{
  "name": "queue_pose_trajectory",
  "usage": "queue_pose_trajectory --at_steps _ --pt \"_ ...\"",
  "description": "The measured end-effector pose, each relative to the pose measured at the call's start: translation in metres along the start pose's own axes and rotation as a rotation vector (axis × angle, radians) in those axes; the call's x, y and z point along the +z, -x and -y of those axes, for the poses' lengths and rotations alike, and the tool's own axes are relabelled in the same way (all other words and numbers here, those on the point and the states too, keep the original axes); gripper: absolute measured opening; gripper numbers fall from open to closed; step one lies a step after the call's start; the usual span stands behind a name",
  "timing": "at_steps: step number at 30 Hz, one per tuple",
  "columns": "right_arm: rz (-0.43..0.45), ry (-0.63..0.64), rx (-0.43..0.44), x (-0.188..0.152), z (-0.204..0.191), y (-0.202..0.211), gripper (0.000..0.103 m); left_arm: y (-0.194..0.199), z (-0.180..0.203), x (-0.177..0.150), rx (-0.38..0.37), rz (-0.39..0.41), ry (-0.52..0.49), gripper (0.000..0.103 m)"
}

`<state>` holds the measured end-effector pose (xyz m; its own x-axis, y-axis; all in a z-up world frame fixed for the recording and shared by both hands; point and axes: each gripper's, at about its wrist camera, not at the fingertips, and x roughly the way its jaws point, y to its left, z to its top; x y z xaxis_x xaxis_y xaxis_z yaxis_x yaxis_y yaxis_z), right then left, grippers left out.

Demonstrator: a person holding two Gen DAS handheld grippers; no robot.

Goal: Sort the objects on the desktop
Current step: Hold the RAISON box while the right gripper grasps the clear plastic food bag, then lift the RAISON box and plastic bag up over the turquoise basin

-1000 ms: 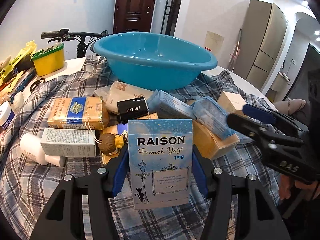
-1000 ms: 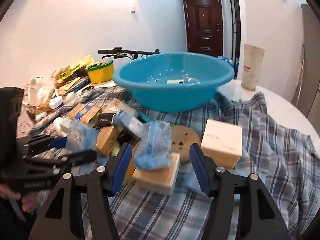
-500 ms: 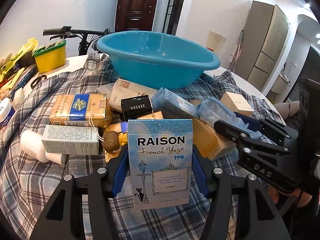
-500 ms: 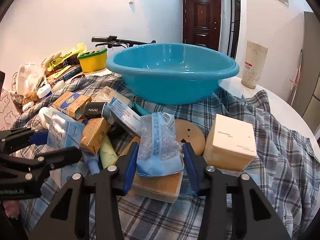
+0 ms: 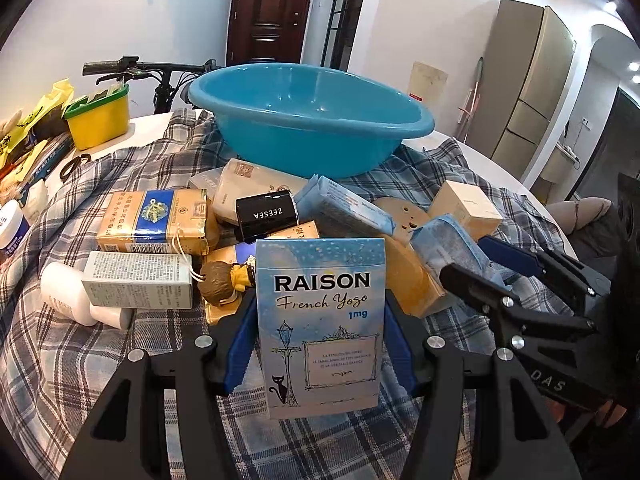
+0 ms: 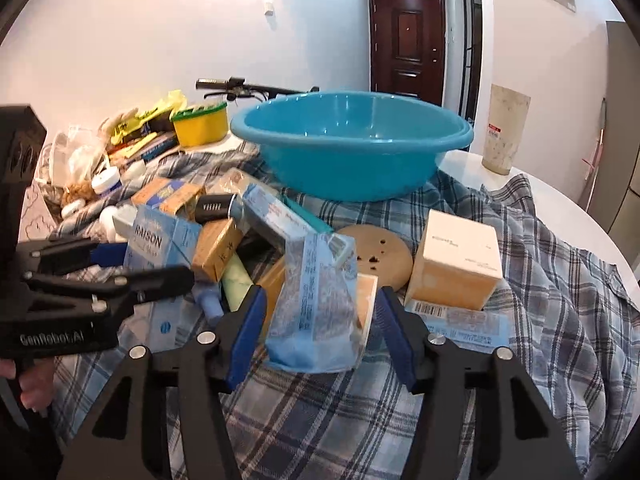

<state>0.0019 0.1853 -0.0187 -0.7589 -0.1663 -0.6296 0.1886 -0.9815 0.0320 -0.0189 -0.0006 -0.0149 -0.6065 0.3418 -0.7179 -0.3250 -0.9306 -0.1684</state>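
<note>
White-walled room, dark brown door (image 5: 270, 12) at the back, tall beige cabinet (image 5: 524, 80) to the right in the left wrist view. Round white tabletop (image 6: 472, 168), most of it under a rumpled blue plaid cloth (image 6: 540, 300); bare white showed only along the far and right rim. Bicycle handlebar (image 5: 120, 67) stood behind the far edge.

Blue plastic basin (image 5: 312, 120) sat on the cloth at the back, the largest thing on it. Yellow tub with green rim (image 5: 100, 116) off the cloth at far left, among loose packets. Cloth in front of both tools lay open; the right side past the cream square box (image 6: 460, 264) was also free.

Clutter heaped in the middle, touching and overlapping: gold-and-blue carton (image 5: 154, 220), black ZEESEA box (image 5: 266, 214), round wooden disc (image 6: 380, 256), white bottle (image 5: 66, 298) lying on its side.

Left tool (image 5: 320, 336) was clamped on the upright RAISON French Yogo pack (image 5: 322, 320), held just in front of the heap.

Right tool (image 6: 320, 328): jaws had just been opening, and the blue plastic-wrapped packet (image 6: 316, 300) stood between them, resting on a tan box (image 6: 366, 292). Gaps showed between both blue pads and the packet, so it was not pinched.
</note>
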Motion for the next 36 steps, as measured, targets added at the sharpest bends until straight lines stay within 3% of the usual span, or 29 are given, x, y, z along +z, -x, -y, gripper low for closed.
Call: queue_pose_trajectory --at_steps 7,9,11,22,36 --pt "0.009 0.031 -0.041 0.002 -0.004 -0.008 0.055 -0.002 -0.002 -0.001 -0.001 -0.006 0.007 0.06" --pt "0.006 0.058 -0.039 0.001 -0.008 -0.01 0.052 -0.003 -0.002 -0.001 -0.001 -0.007 0.007 0.06" --pt "-0.007 0.066 -0.035 0.0 -0.01 -0.013 0.042 -0.003 -0.002 -0.001 0.0 -0.007 0.007 0.06" --pt "0.024 -0.032 -0.066 0.007 0.01 0.0 0.04 -0.004 -0.003 -0.001 0.014 -0.006 0.01 0.06" --pt "0.081 -0.027 -0.075 0.018 0.008 0.022 0.04 0.017 0.003 0.007 0.048 0.088 -0.016 0.06"
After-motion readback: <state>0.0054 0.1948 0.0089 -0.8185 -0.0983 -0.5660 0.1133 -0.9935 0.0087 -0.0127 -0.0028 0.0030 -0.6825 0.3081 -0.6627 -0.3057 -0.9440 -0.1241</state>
